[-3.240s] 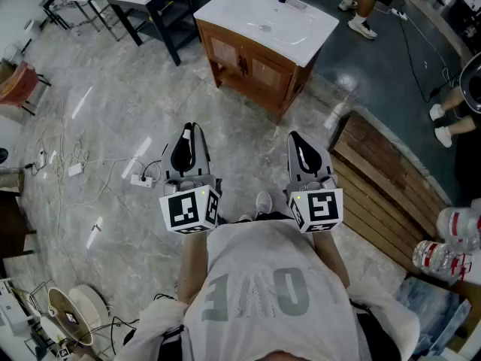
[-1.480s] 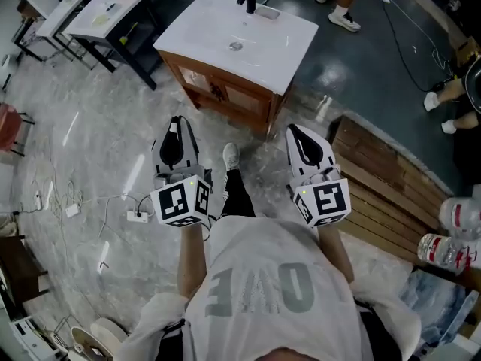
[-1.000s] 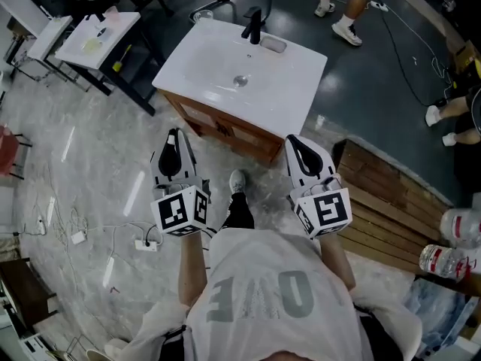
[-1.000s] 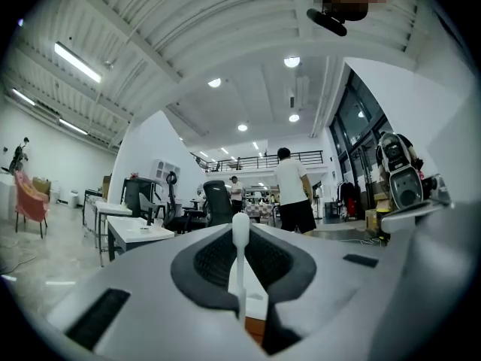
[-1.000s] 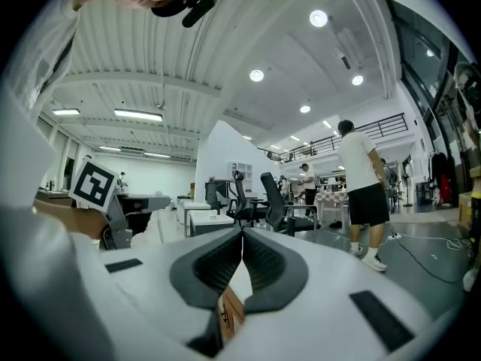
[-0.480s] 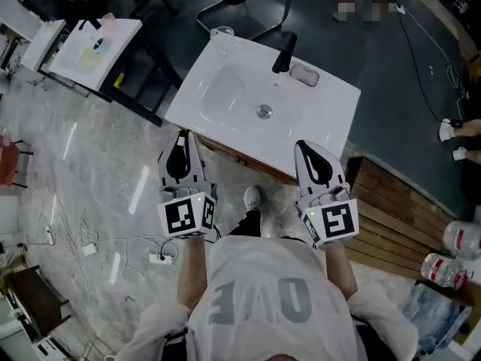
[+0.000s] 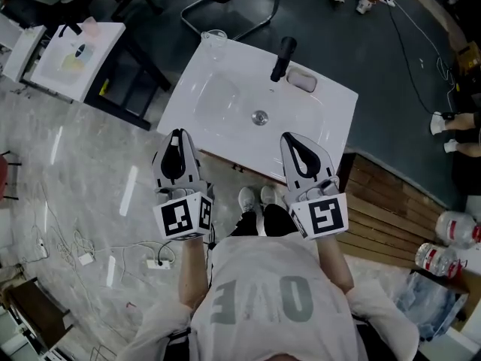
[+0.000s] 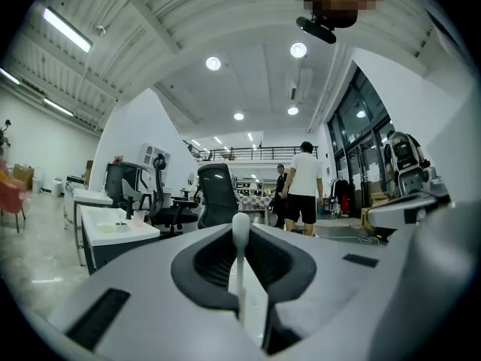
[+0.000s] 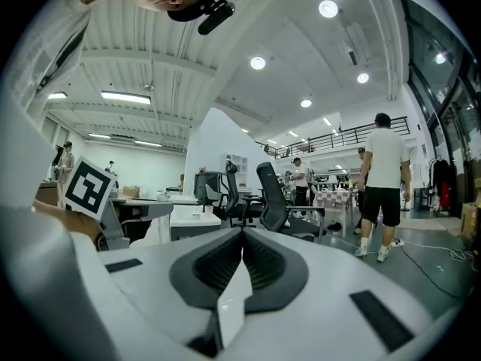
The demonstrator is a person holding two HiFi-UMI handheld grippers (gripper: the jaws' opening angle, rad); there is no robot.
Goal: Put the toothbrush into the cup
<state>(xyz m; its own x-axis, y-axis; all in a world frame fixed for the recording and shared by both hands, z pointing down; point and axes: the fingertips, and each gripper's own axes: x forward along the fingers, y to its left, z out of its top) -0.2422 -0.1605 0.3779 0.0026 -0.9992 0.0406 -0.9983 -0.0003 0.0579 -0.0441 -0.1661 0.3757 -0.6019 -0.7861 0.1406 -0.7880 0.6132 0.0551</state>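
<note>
Your left gripper [image 7: 178, 134] is clamped on the white toothbrush [image 8: 240, 239], upright between its jaws. Your right gripper [image 7: 290, 138] is closed on nothing. The clear cup [image 7: 214, 37] stands at the washbasin's [image 7: 225, 104] far-left corner.

Both bare forearms [image 7: 189, 265] reach forward from the torso, side by side and well apart. The grey-and-black two-jaw left gripper [image 7: 177, 135] points ahead, roughly level. Its jaws are nipped on a slim white stick with a rounded tip [image 8: 240, 226], possibly a toothbrush handle. The matching right gripper [image 7: 290, 138] points the same way, its jaws pressed together with nothing between them.
</note>
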